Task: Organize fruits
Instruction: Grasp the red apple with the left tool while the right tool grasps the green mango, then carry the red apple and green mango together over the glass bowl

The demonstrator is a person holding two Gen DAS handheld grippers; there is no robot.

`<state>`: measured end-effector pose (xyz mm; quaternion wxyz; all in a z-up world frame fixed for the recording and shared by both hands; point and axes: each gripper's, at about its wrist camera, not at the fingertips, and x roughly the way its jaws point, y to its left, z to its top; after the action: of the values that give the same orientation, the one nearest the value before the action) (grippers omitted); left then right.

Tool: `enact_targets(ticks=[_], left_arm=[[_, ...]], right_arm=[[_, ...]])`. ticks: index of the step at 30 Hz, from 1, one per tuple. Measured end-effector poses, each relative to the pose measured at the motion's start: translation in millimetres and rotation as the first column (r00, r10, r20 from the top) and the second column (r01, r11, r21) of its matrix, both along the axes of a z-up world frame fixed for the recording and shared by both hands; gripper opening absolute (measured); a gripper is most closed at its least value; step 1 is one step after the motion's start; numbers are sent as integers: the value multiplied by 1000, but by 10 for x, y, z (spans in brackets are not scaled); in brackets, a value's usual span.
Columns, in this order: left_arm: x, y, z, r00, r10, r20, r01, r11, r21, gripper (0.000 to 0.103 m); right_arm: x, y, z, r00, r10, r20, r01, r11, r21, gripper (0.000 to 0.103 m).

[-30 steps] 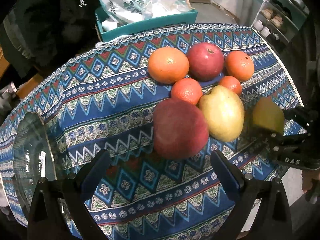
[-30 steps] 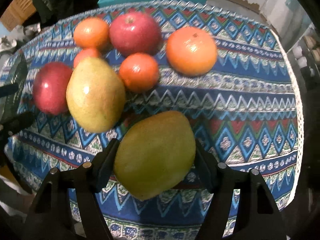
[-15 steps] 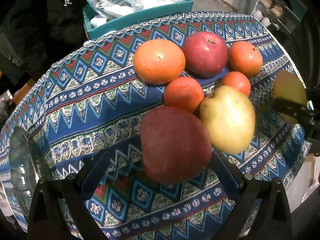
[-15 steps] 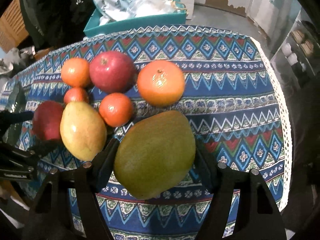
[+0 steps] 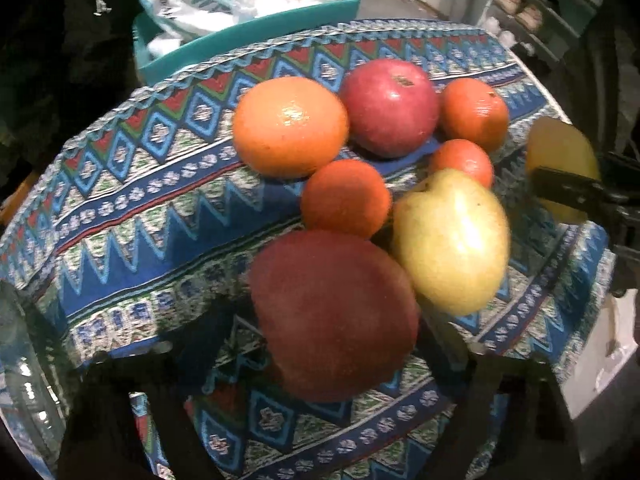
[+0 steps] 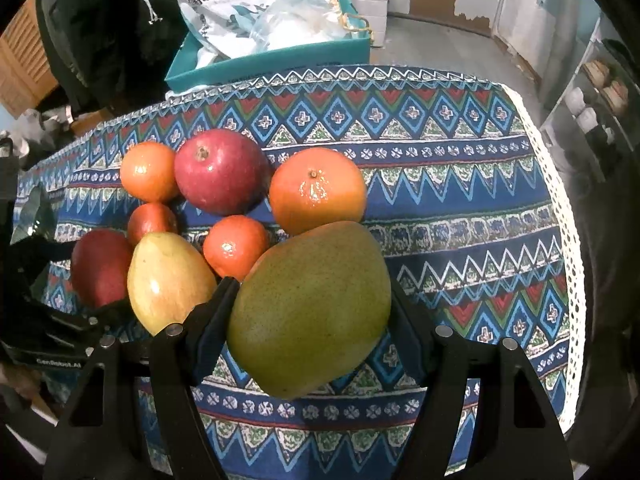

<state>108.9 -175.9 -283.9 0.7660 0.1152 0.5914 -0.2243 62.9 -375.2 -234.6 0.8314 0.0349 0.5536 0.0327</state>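
The left claw (image 5: 332,344) has just been closing around the dark-red fruit (image 5: 334,314).

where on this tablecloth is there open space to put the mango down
Bare cloth lies right of the big orange, out to the lace edge, and beyond the fruit toward the teal bin. The left side is crowded: apples, small oranges and a pear cluster there, with the left gripper beside them.

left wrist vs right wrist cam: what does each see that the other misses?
Left wrist only: the glass bowl at the table's edge, clearly seen.

Right wrist only: the green mango in full, clamped in the right hand-held gripper, and the tablecloth's white lace edge.

Both: the fruit cluster, including the yellow mango and big orange, and the teal bin.
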Motion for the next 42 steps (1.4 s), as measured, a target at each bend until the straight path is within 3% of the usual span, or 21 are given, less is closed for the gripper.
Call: enact_targets(ticks=[14,29,42], left_arm=[[-201,67,106,999,6,50,-5,1000,-20,77],[-361,327,730,984,70,162,-59,995,-76,77],[-504,591,1247,959,123,254,-89,986,-141,77]], right_arm=[[44,195,116,998,45,49,-44,999,-19,72],[7,442,575,981,96,168,-88,995,-54,72],[-33,754,1041,953,142,269,-139,990,-32,72]])
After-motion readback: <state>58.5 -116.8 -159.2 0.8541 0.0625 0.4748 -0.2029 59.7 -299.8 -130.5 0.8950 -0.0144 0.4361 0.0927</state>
